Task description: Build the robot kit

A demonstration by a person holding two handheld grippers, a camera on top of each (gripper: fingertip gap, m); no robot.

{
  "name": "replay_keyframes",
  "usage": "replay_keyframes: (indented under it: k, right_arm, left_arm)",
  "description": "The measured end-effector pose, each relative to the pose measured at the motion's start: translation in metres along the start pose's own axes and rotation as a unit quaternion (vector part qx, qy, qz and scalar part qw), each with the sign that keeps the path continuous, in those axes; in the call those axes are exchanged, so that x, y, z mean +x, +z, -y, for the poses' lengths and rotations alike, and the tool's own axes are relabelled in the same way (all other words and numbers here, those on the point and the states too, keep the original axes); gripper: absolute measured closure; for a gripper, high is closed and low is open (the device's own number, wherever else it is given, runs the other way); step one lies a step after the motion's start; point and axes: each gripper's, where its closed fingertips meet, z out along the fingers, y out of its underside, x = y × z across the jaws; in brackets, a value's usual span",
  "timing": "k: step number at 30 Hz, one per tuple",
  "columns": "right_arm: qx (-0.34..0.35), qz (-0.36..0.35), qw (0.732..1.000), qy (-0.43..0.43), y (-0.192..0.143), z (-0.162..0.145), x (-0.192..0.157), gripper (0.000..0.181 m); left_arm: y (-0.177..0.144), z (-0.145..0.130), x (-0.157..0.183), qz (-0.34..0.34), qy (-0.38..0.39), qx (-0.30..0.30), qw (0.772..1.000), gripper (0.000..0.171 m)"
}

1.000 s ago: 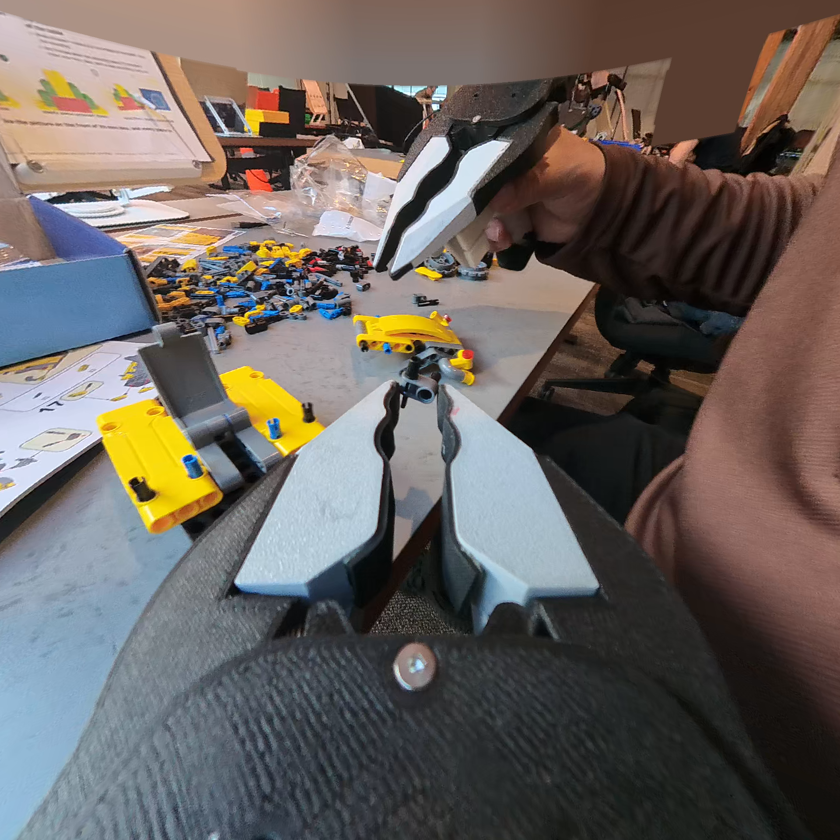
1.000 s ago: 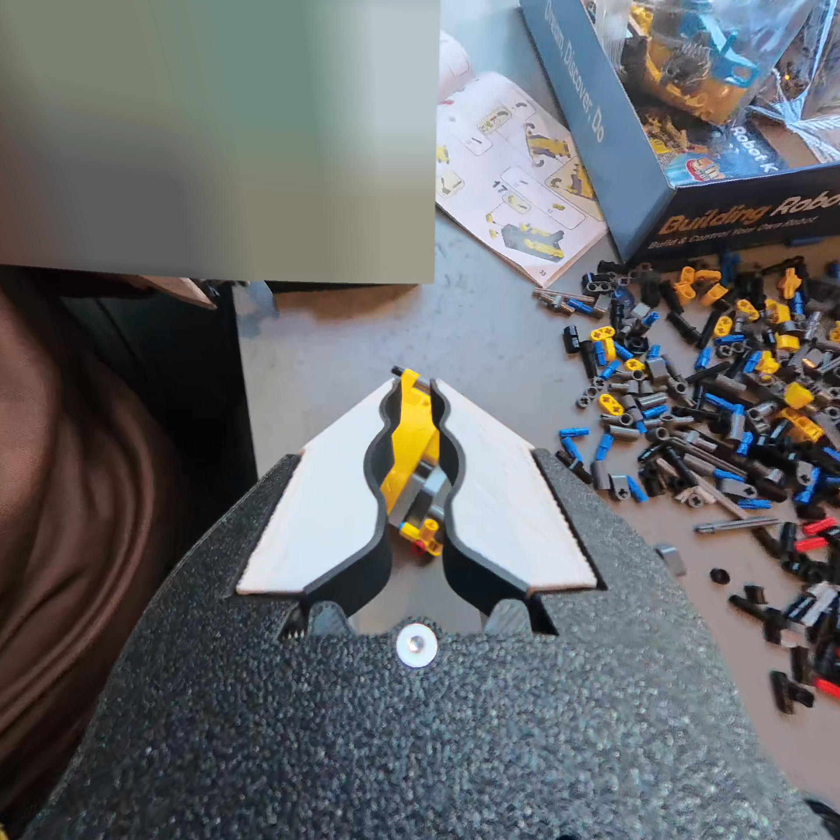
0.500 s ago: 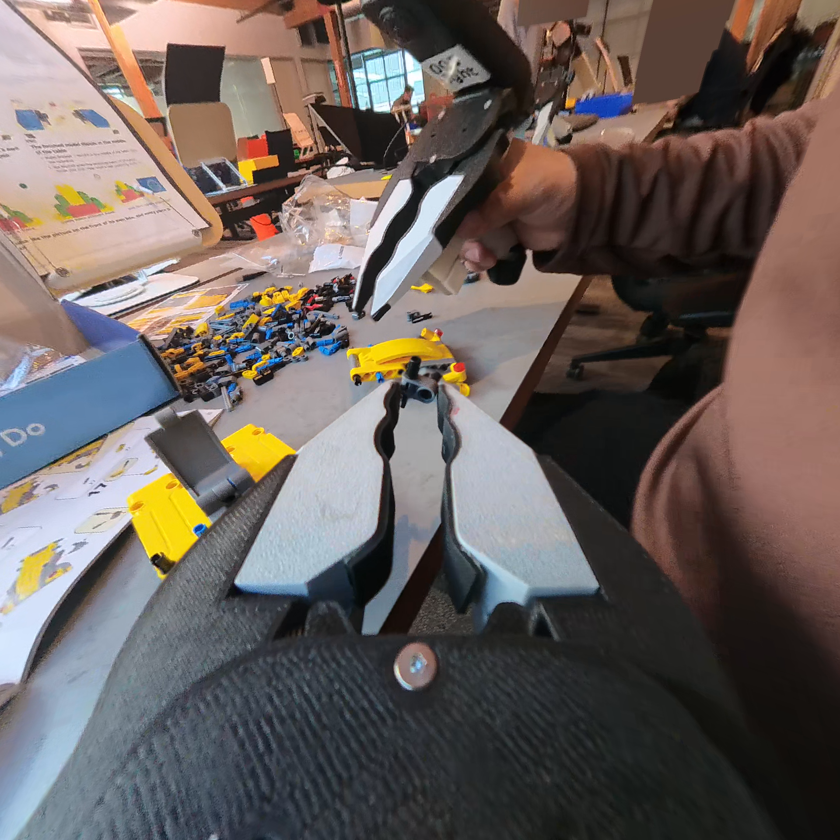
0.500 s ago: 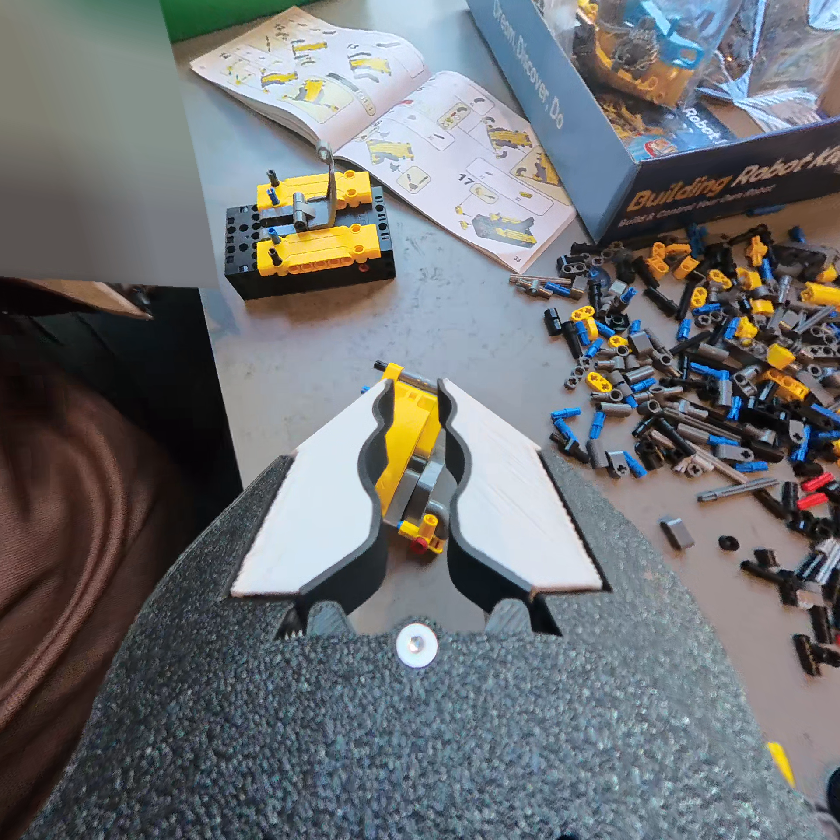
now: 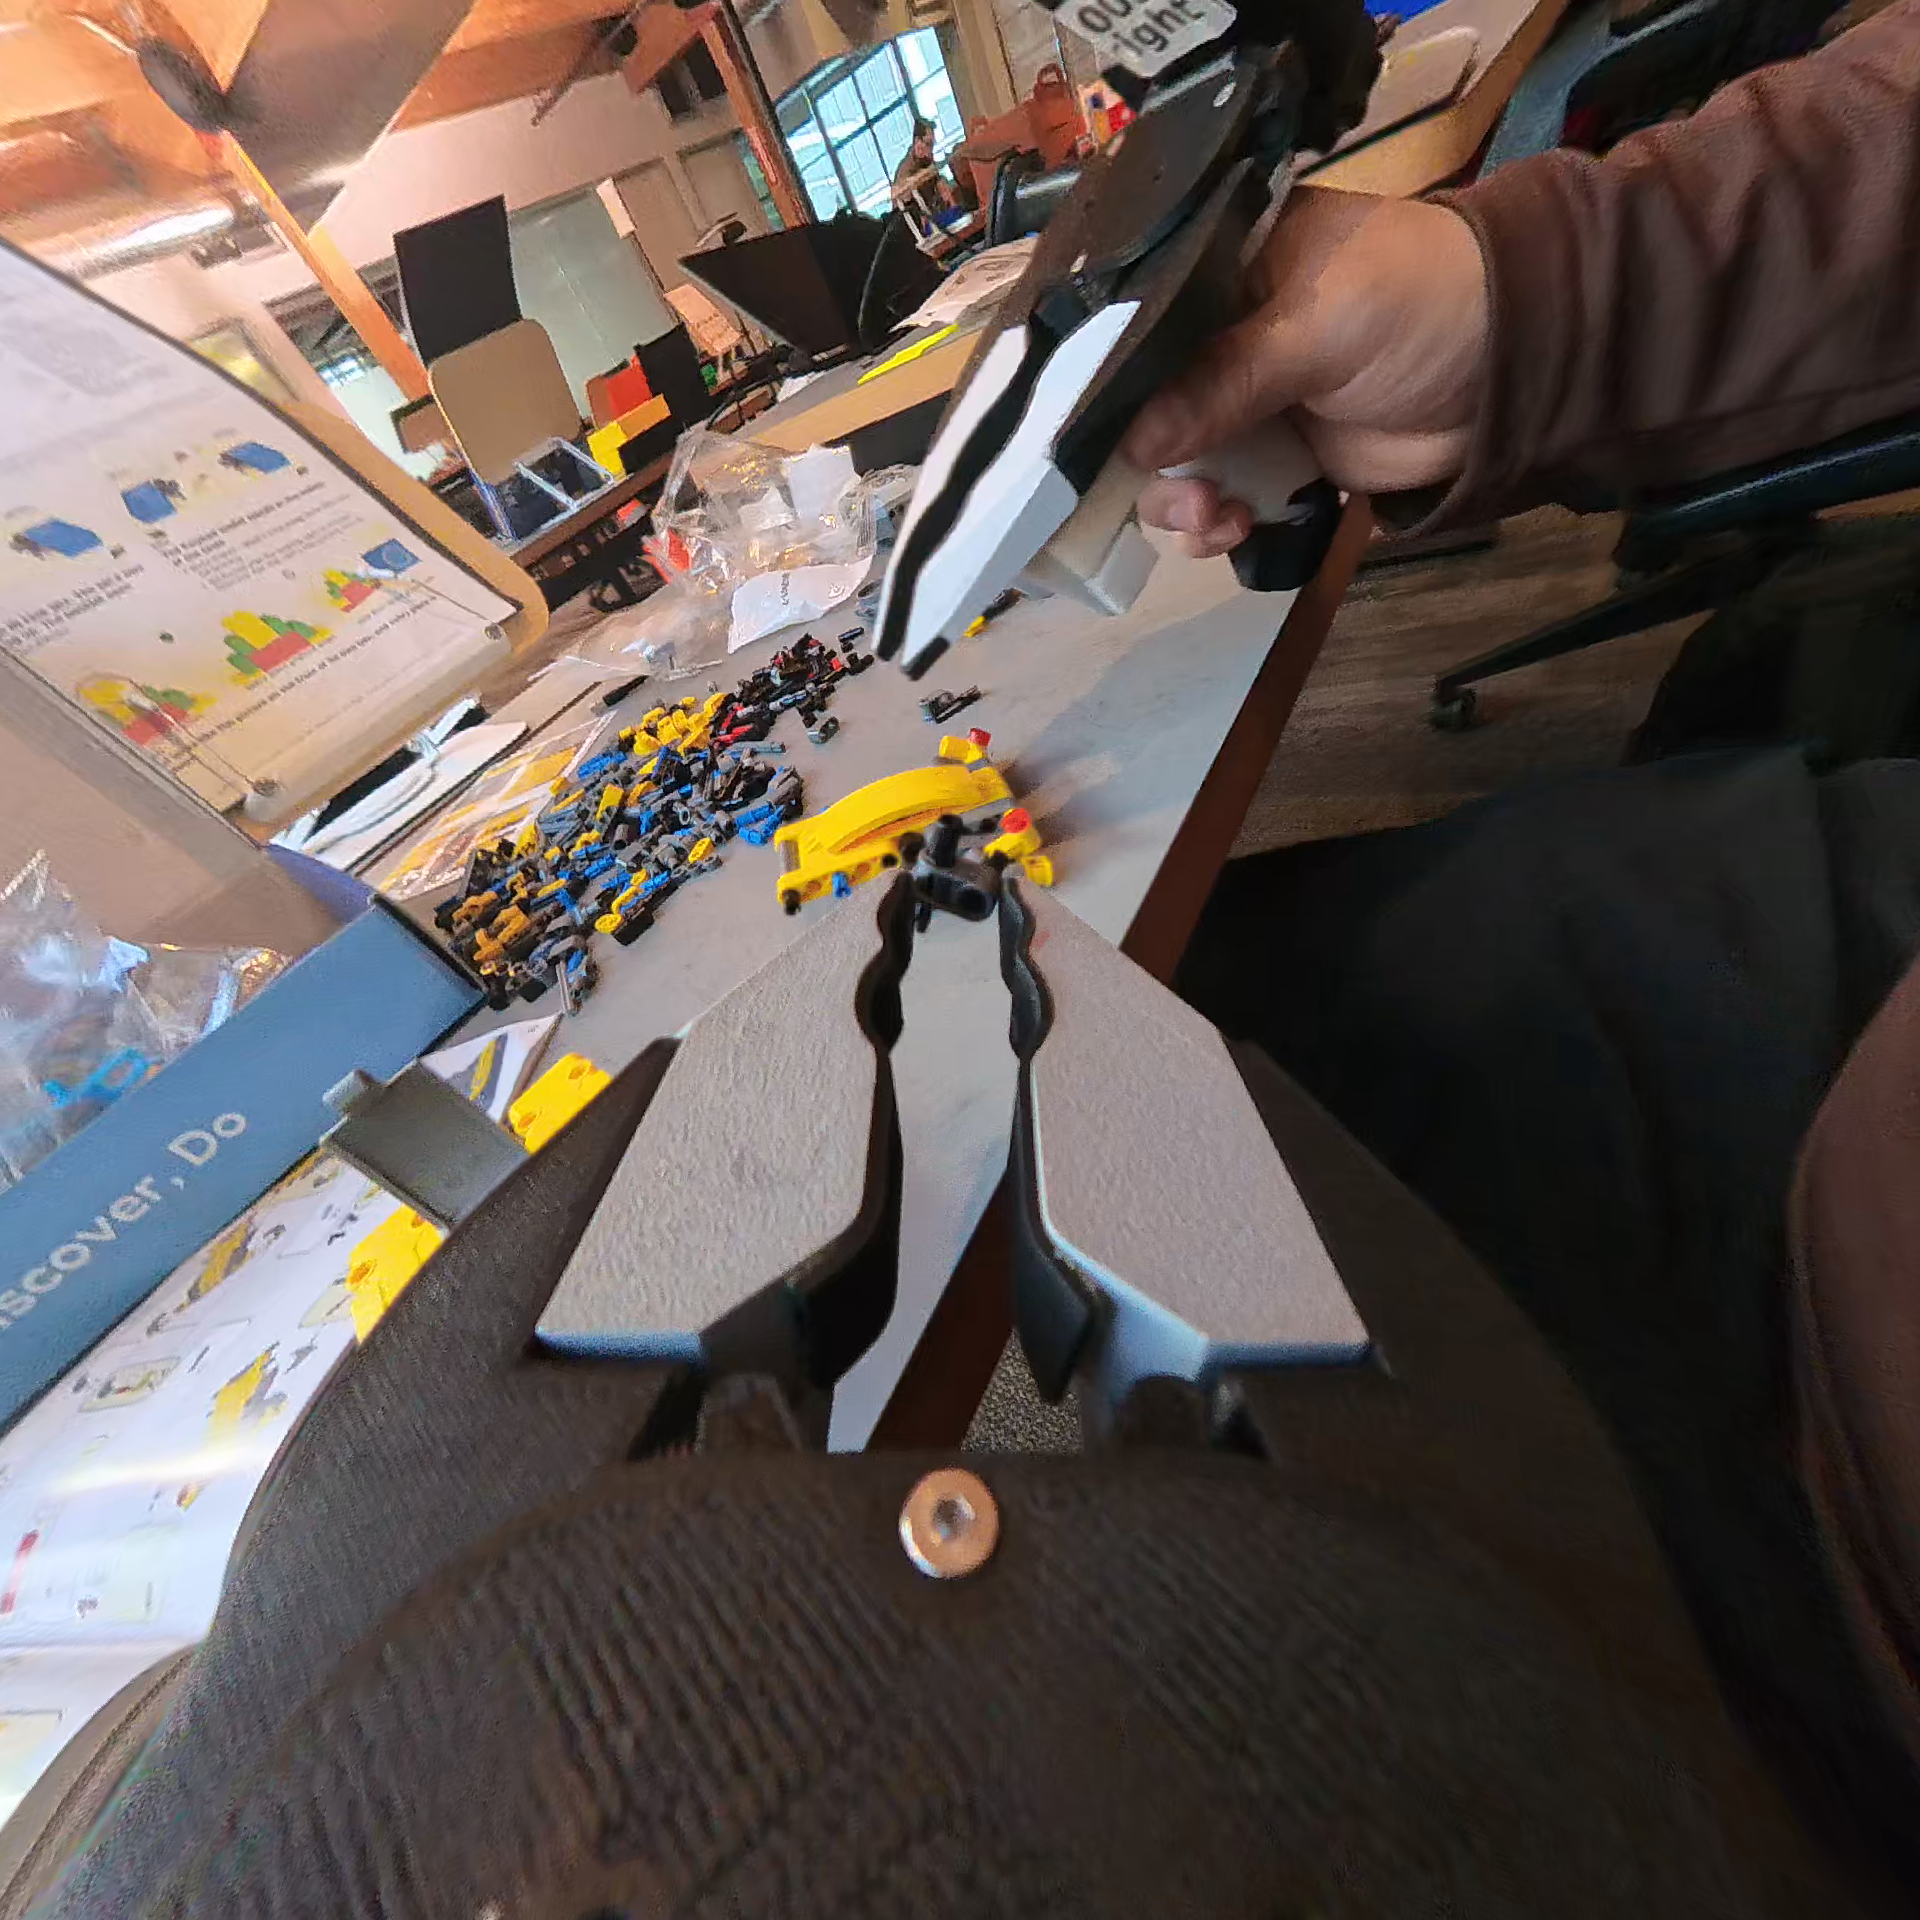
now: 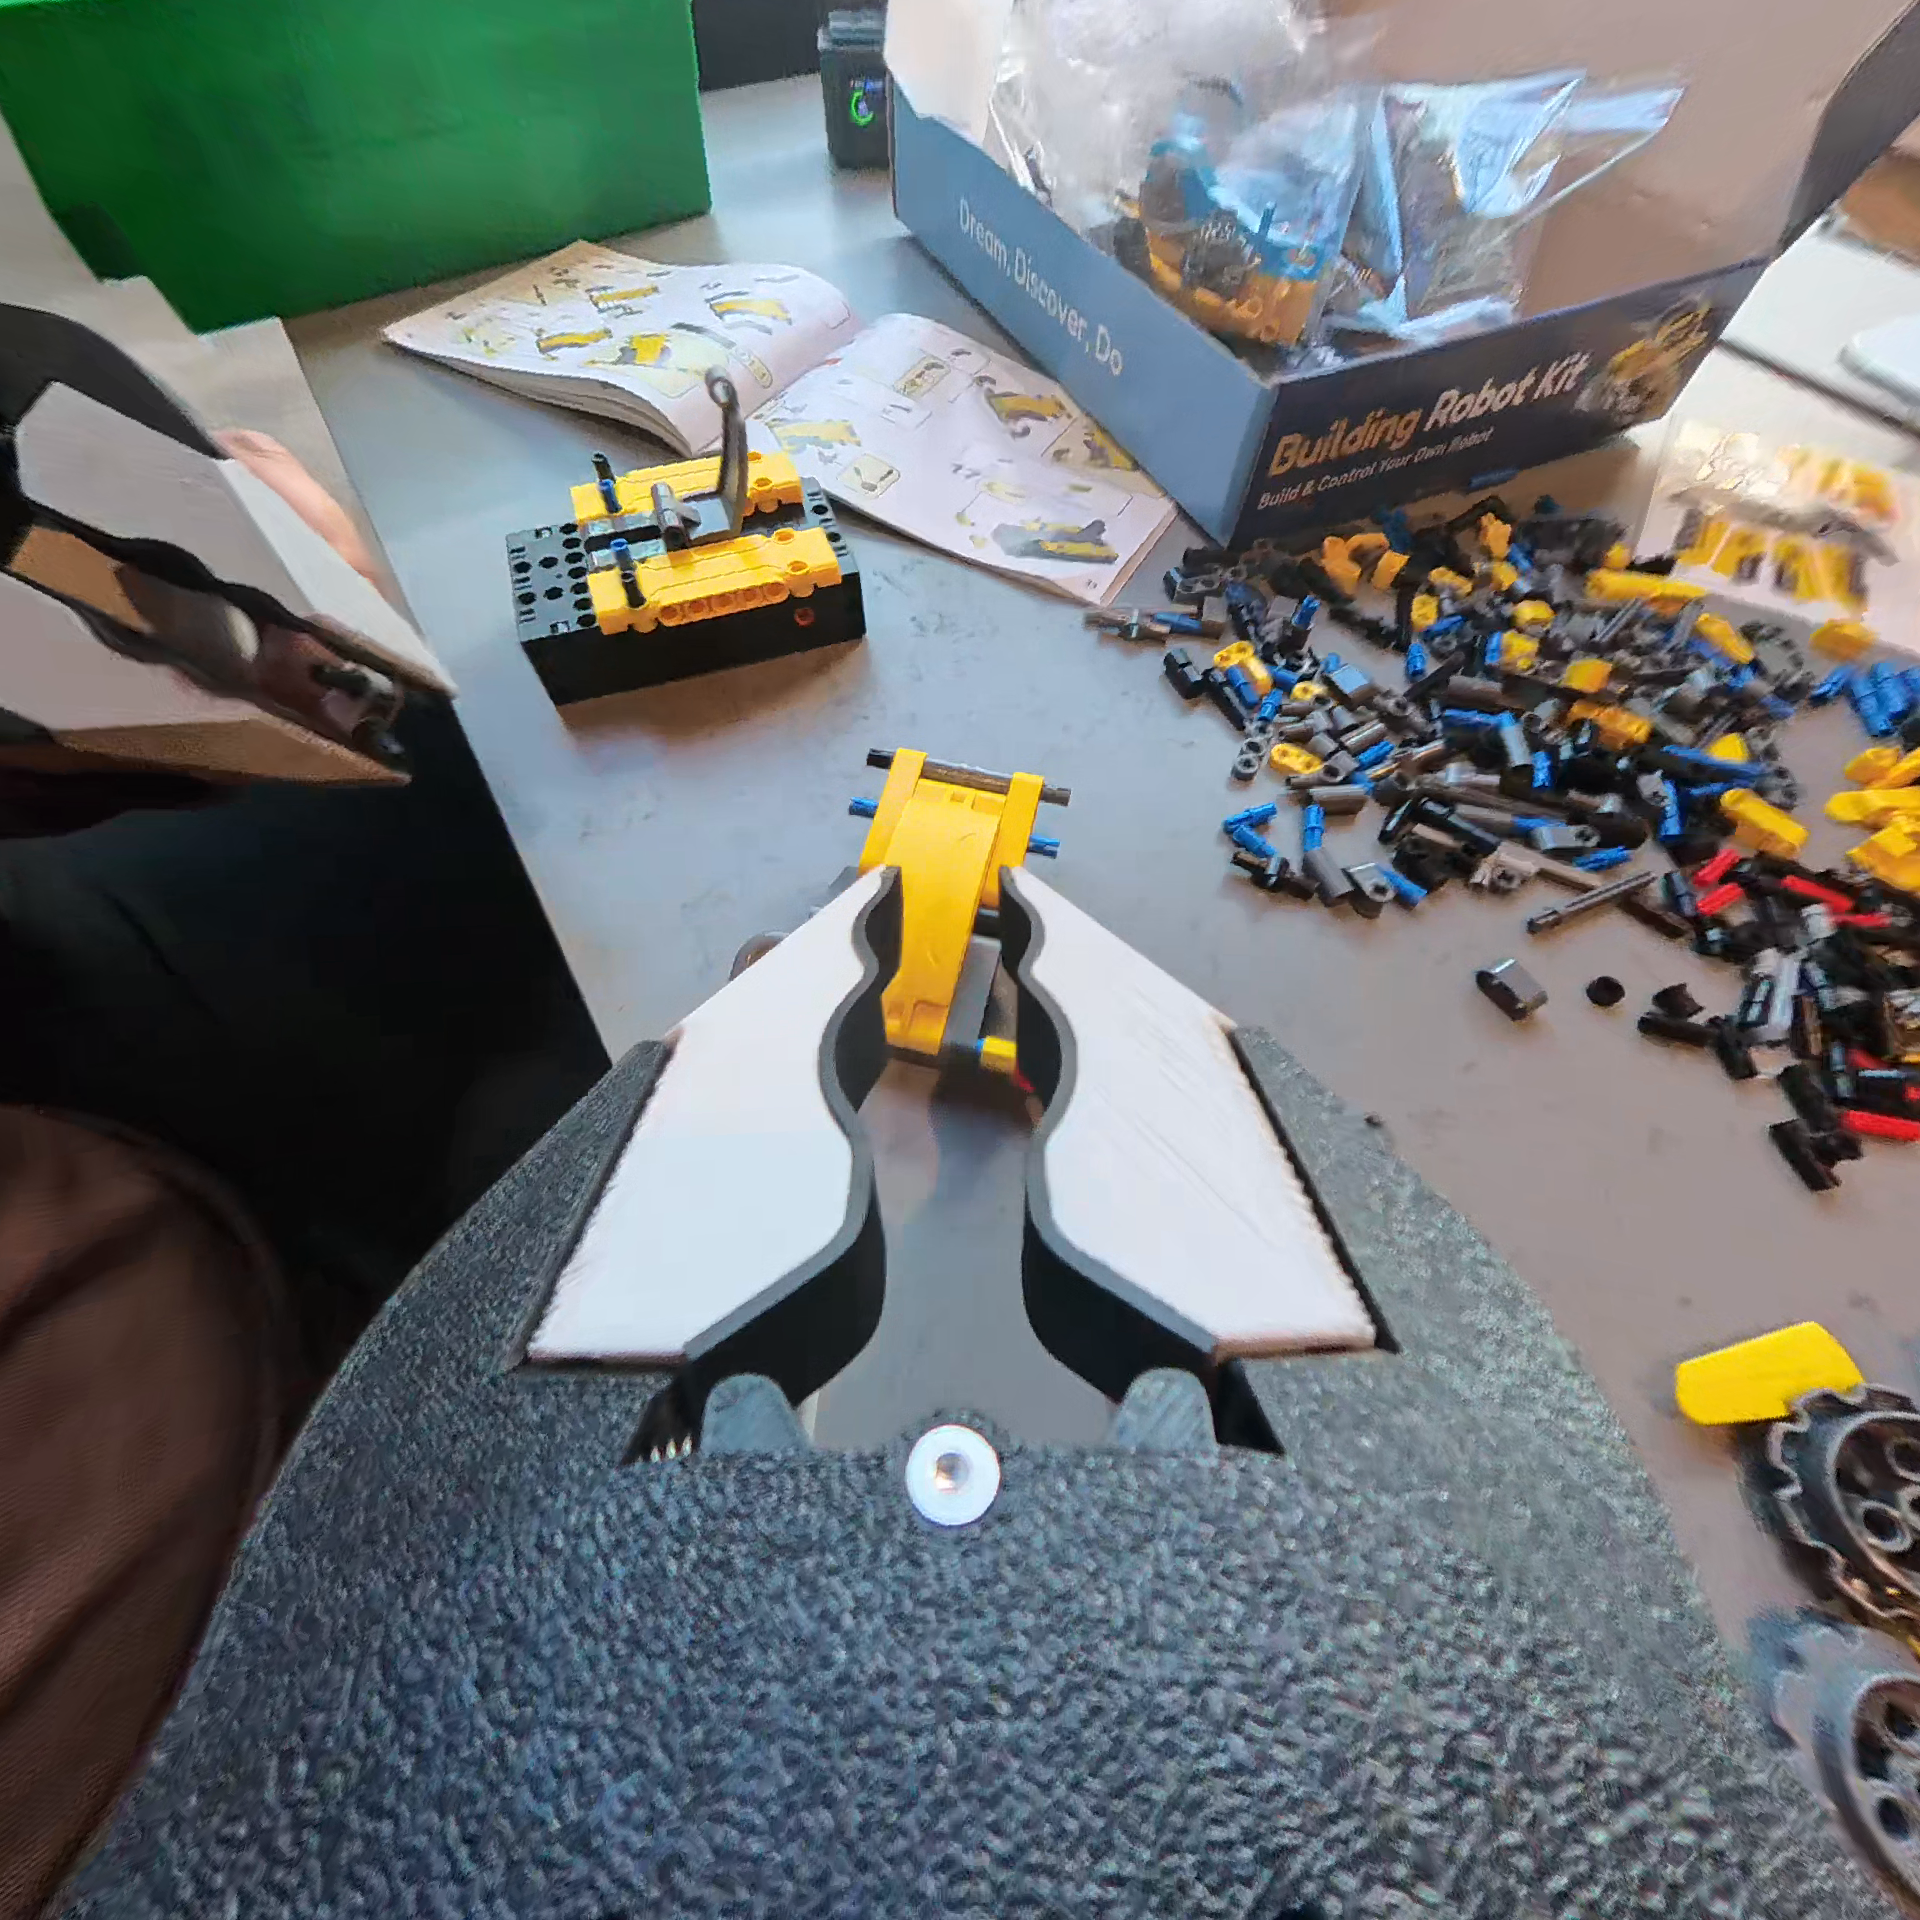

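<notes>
Slippage threatens the small dark connector (image 5: 961, 896), pinched at the left gripper's (image 5: 951, 923) very tips (seemingly off the table (image 6: 727, 748) edge). The right gripper (image 6: 948, 896), fingers slightly apart, hangs empty above the yellow assembly (image 6: 951, 831).

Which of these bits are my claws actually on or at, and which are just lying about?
At the claws:
- left claw, shut on a small dark connector
- right claw, empty, raised off the table, nearest the yellow arm piece

Lying about:
- loose parts pile
- black-and-yellow block
- booklet
- blue box
- wheels
</notes>
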Motion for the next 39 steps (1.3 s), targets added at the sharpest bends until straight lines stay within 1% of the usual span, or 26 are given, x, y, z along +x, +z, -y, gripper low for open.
replay_keyframes:
  k: [3,5,6,8,9,11,13,15,16,19,21,24,26,30,35,39]
  right_arm:
    - [0.023,-0.033,0.999,-0.022,-0.002,0.006,0.003,0.167]
    - [0.044,-0.048,0.997,-0.032,-0.004,0.012,0.003,0.167]
    - [0.05,-0.061,0.996,-0.04,-0.004,0.014,0.006,0.167]
    - [0.058,-0.072,0.994,-0.051,-0.003,0.016,0.008,0.167]
    - [0.06,-0.079,0.994,-0.055,-0.002,0.016,0.009,0.167]
    - [0.059,-0.084,0.993,-0.054,0.0,0.012,0.009,0.168]
    - [0.059,-0.083,0.993,-0.062,0.0,0.01,0.007,0.168]
    - [0.063,-0.076,0.993,-0.071,0.0,0.012,0.004,0.17]
    - [0.06,-0.069,0.993,-0.069,0.001,0.011,0.003,0.171]
    - [0.063,-0.071,0.994,-0.058,0.001,0.01,0.008,0.171]
    - [0.08,-0.086,0.992,-0.049,-0.003,0.014,0.017,0.172]
    - [0.106,-0.097,0.989,-0.04,-0.005,0.022,0.03,0.174]
    - [0.118,-0.096,0.988,-0.041,-0.004,0.026,0.034,0.173]
    - [0.12,-0.092,0.988,-0.039,-0.001,0.027,0.038,0.169]
    - [0.131,-0.097,0.986,-0.036,-0.005,0.029,0.037,0.168]
    - [0.131,-0.086,0.987,-0.017,-0.001,0.033,0.036,0.168]
  left_arm:
    - [0.004,0.007,0.01,0.004,0.01,-0.003,1.0,0.158]
    - [0.002,0.005,0.017,0.008,0.018,-0.013,1.0,0.158]
    - [0.0,0.002,0.019,0.012,0.035,-0.024,0.999,0.158]
    - [-0.006,-0.001,0.015,0.032,0.077,-0.04,0.996,0.158]
    - [-0.009,-0.001,0.008,0.042,0.083,-0.044,0.995,0.158]
    - [-0.014,0.004,-0.007,0.059,0.071,-0.035,0.995,0.158]
    - [-0.018,0.004,-0.019,0.061,0.036,-0.021,0.997,0.158]
    - [-0.019,-0.009,-0.021,0.038,-0.015,-0.018,0.999,0.158]
    - [-0.02,-0.011,-0.022,0.031,-0.026,-0.018,0.999,0.158]
    - [-0.025,-0.003,-0.026,0.023,-0.037,0.009,0.999,0.158]
    - [-0.025,-0.004,-0.024,0.017,-0.049,0.012,0.999,0.158]
    - [-0.024,-0.002,-0.013,0.002,-0.053,0.017,0.998,0.158]
    - [-0.026,-0.001,-0.006,-0.002,-0.04,0.013,0.999,0.158]
    - [-0.028,-0.001,-0.006,0.018,-0.002,-0.001,1.0,0.158]
    - [-0.029,-0.009,-0.009,0.043,-0.013,-0.021,0.999,0.157]
    - [-0.04,-0.002,0.001,0.047,0.004,-0.024,0.999,0.157]
